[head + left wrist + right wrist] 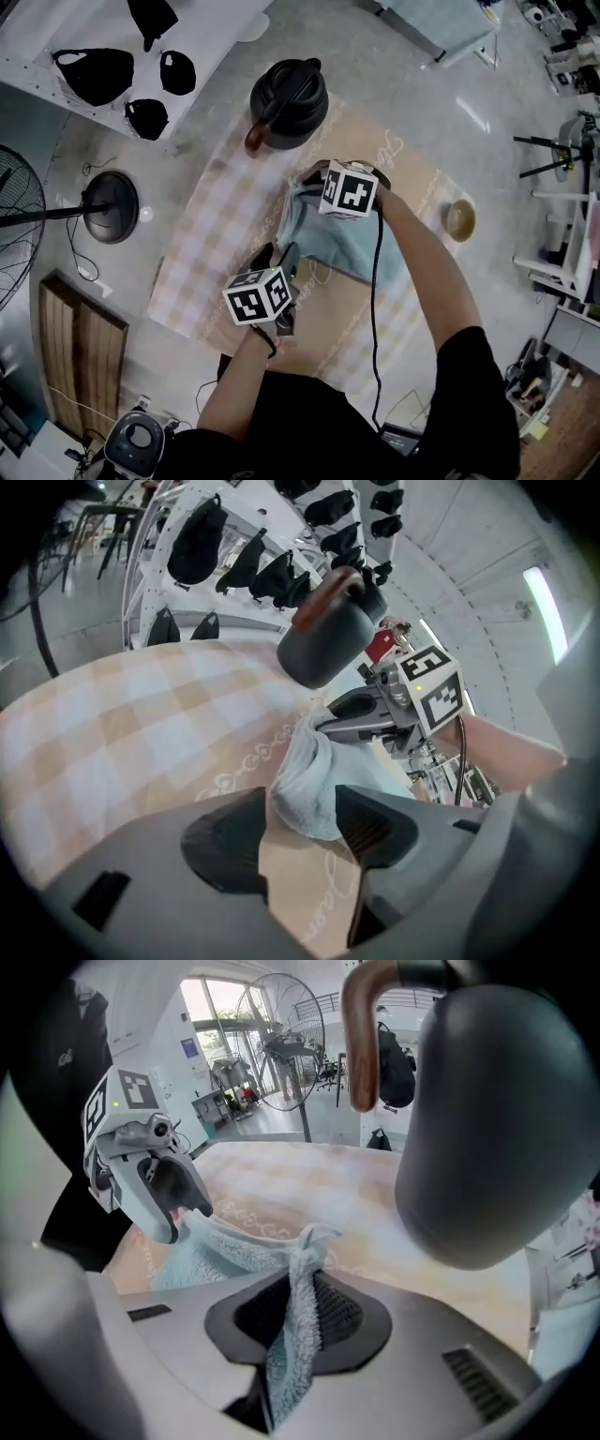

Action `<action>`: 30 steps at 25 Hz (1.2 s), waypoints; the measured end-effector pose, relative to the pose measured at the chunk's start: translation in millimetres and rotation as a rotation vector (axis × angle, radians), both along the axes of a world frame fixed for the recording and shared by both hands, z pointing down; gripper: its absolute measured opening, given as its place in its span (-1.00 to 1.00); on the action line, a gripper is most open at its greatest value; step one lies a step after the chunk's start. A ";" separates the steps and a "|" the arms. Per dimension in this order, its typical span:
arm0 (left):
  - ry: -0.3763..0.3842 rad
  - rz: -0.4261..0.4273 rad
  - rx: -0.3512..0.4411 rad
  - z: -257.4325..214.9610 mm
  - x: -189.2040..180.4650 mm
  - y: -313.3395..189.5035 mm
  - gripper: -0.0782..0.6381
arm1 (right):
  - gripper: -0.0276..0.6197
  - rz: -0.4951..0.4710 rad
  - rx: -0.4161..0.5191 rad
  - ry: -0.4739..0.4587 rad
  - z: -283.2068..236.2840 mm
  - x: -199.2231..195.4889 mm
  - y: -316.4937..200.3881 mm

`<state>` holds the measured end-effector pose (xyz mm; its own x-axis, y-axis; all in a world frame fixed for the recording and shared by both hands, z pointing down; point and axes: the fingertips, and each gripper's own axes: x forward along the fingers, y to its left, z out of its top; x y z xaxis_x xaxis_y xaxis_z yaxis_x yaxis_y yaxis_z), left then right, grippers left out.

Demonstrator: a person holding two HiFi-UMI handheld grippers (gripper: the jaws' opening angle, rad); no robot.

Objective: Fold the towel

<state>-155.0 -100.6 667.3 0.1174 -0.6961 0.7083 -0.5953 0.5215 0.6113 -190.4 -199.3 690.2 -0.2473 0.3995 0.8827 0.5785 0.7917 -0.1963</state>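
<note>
One towel (330, 239) corner pinched in right claw (296, 1283)

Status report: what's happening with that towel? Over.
Right gripper pinching light blue towel at a corner. Left gripper open, towel edge between its jaws. Black kettle close beyond, not blocking.

The room is bright, with soft shadows. Daylight comes through big windows (217, 1016) behind the fan (281, 1030). Both gripper views bend round and go dark at the corners. The near towel (298, 1326) looks fuzzy.
</note>
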 end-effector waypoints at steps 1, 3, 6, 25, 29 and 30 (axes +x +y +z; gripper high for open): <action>0.018 -0.012 0.005 1.5 0.3 -2.0 -0.18 | -0.74 0.005 -0.005 -0.011 -1.4 0.7 0.2; 0.033 -0.026 0.000 6.8 -0.6 -7.1 -0.18 | -0.74 0.009 -0.014 -0.036 -3.9 2.2 1.1; 0.021 -0.022 -0.033 15.3 -5.3 -13.0 -0.19 | -0.75 0.014 -0.015 -0.081 -8.7 3.7 0.2; -0.492 0.414 0.149 -88.7 67.8 -70.5 -0.63 | -0.74 0.235 0.019 -0.349 -103.3 107.3 -54.3; -0.578 0.551 0.209 -102.5 111.5 -80.9 -0.63 | -0.72 0.275 0.045 -0.347 -113.1 148.1 -62.2; -0.597 0.584 0.216 -105.7 122.9 -82.5 -0.63 | -0.71 0.277 0.054 -0.339 -114.6 158.7 -63.3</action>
